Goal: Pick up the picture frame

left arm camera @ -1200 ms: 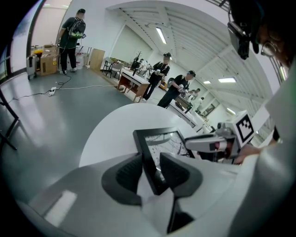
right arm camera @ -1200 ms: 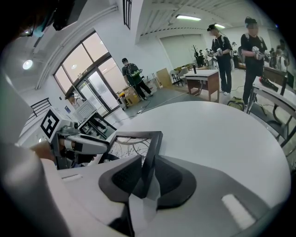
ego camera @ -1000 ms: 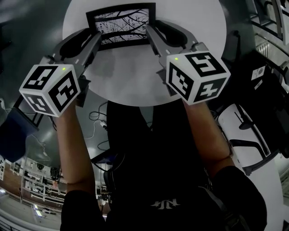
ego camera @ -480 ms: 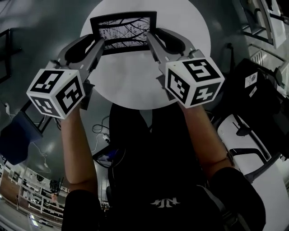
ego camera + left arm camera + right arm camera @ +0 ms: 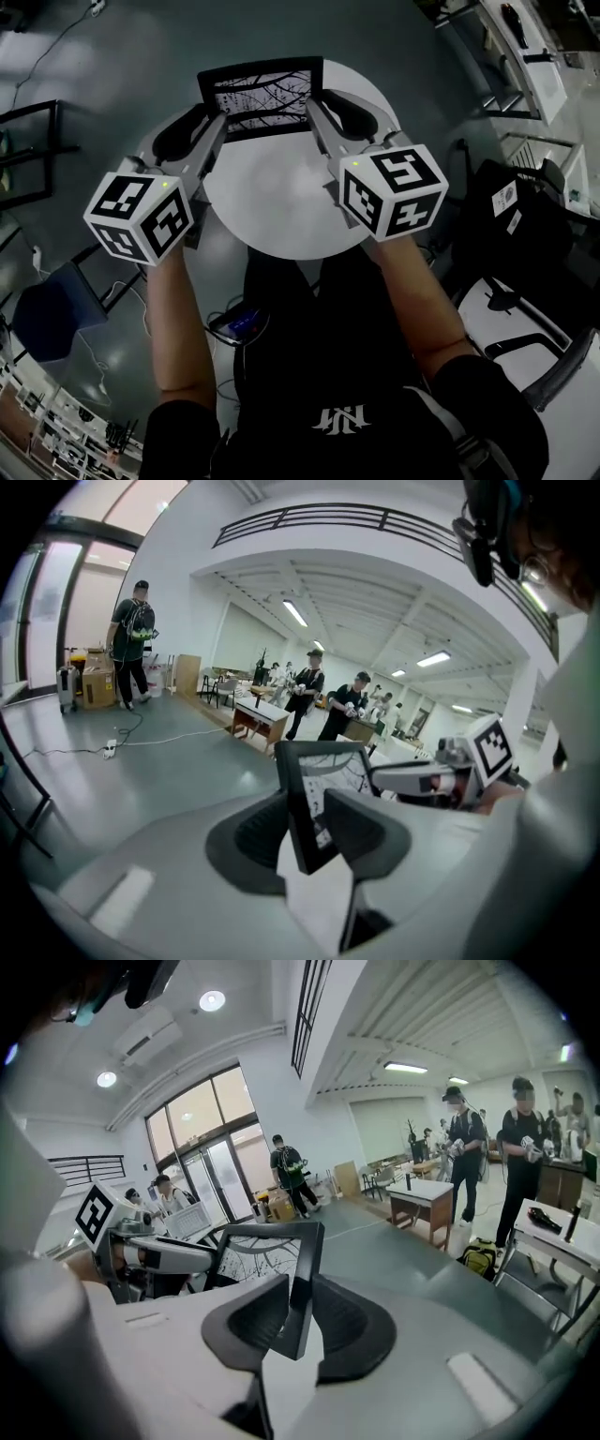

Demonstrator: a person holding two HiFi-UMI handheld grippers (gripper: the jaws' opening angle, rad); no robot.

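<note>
The left gripper point(image 5: 214, 127) and right gripper point(image 5: 317, 111) each clamped a side edge of the black rectangular picture frame point(image 5: 262, 94), which was held above the round white table point(image 5: 281, 211) (the lift itself, I judged). Next, both hands needed to stay level.

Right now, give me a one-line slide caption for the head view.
Left hand-held gripper and right hand-held gripper clamp the side edges of a black picture frame over a round white table.

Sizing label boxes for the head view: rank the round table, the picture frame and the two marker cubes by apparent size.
1. Round white table, though partly covered.
2. Picture frame, only narrowly.
3. Right marker cube and left marker cube: alike, so tied; being nearer the camera inflates both.
</note>
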